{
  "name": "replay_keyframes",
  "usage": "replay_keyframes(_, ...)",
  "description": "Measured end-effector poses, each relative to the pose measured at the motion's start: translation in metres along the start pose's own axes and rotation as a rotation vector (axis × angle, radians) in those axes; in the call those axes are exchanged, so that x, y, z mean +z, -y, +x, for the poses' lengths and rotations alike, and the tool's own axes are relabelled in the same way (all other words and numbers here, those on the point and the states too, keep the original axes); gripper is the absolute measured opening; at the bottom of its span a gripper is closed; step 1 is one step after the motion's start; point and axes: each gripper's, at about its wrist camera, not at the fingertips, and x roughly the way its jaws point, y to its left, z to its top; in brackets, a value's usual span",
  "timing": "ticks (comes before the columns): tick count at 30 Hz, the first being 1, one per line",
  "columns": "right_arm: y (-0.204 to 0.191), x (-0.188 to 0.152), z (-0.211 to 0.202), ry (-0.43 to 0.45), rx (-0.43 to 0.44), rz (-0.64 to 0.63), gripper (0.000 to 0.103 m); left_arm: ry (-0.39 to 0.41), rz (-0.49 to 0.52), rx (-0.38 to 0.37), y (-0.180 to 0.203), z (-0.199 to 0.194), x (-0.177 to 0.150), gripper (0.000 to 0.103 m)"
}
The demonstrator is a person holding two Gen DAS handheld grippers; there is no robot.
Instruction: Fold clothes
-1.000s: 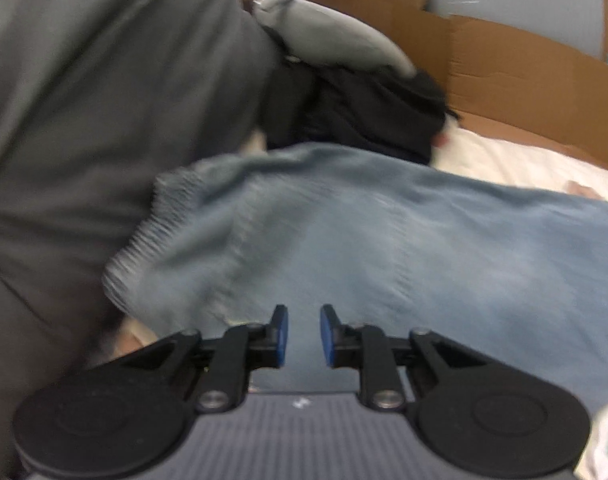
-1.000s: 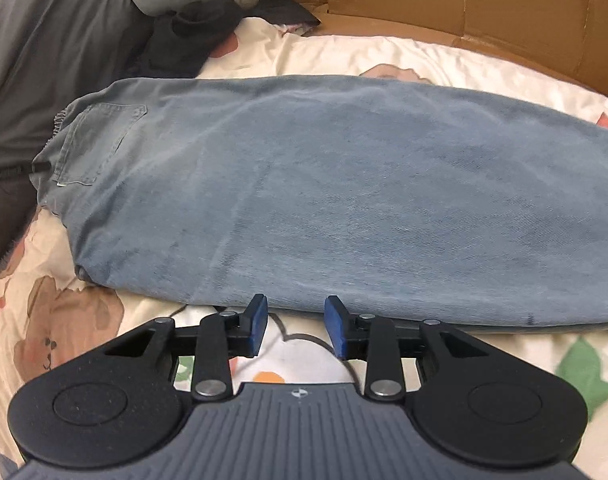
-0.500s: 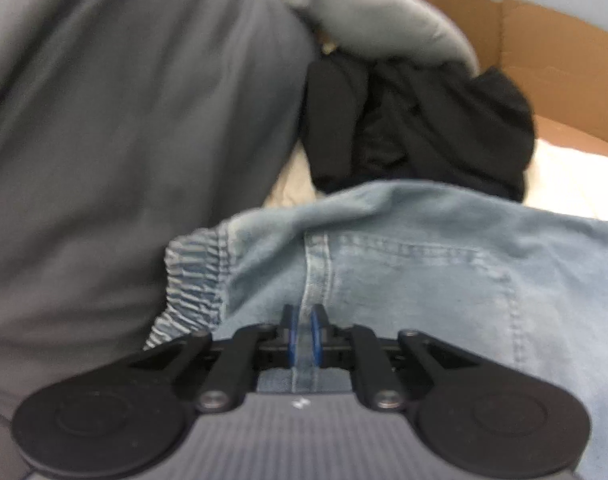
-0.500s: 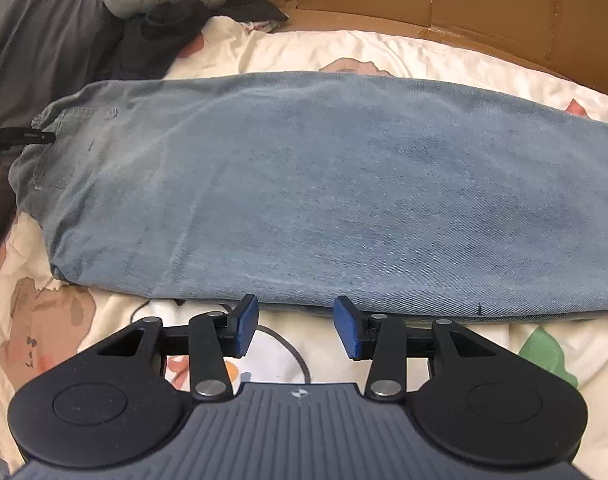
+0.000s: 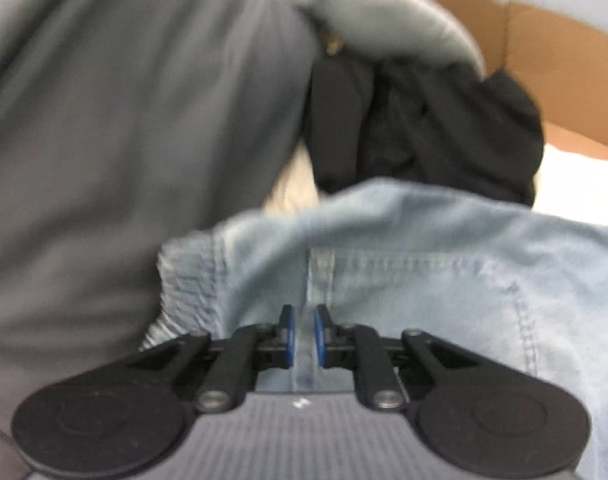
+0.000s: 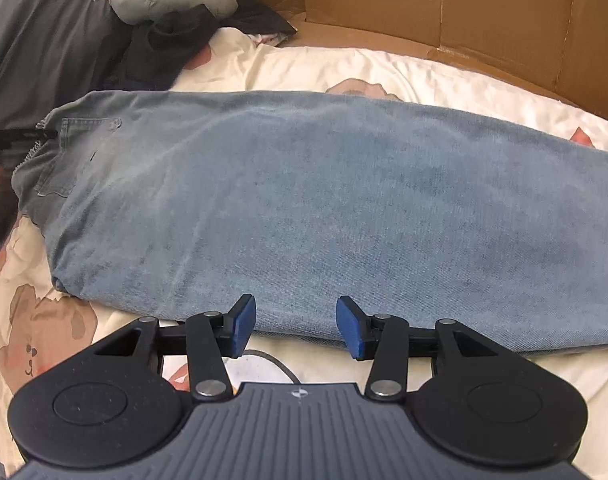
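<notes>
Here the left gripper [image 5: 303, 334] pinched the jeans' [image 5: 424, 280] belt loop [image 5: 320, 276] at lower centre, jaws easing apart; the right gripper [image 6: 296, 326] was widening, empty, over the jeans' near edge.

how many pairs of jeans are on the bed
1. The blue jeans lie folded lengthwise across the bedsheet, waistband at the left, where the left gripper has a fold of it. The dark clothes pile behind may hide more.

left gripper [image 5: 303, 330] is pinching the jeans [image 5: 404, 280] at the waistband, jaws easing apart a bit. Black clothes [image 5: 424, 128] piled just behind, cardboard [image 5: 556, 80] past that.
</notes>
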Motion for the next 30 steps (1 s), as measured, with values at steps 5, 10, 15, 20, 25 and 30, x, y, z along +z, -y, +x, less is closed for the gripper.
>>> replay_keyframes(5, -0.003, -0.003, 0.005, 0.009, -0.023, 0.004, 0.052, 0.033, -0.027, 0.008, -0.008, 0.006, 0.014, 0.012)
replay_keyframes(10, -0.003, 0.000, 0.010, 0.005, -0.021, 0.013, 0.052, -0.033, -0.128, 0.031, -0.015, 0.045, 0.025, 0.011)
replay_keyframes(15, -0.003, 0.000, 0.014, 0.004, -0.046, 0.009, 0.052, -0.134, -0.195, 0.019, -0.020, 0.089, 0.032, 0.003)
replay_keyframes(20, -0.004, -0.003, 0.013, -0.007, -0.049, 0.005, 0.052, -0.187, -0.226, 0.014, -0.019, 0.108, 0.037, 0.003)
replay_keyframes(25, -0.003, -0.005, 0.006, 0.015, -0.038, 0.005, 0.052, -0.173, -0.219, 0.006, -0.024, 0.079, 0.042, 0.004)
replay_keyframes(30, -0.001, -0.007, 0.004, 0.021, -0.037, 0.004, 0.052, -0.124, -0.230, -0.035, -0.030, 0.037, 0.037, 0.009)
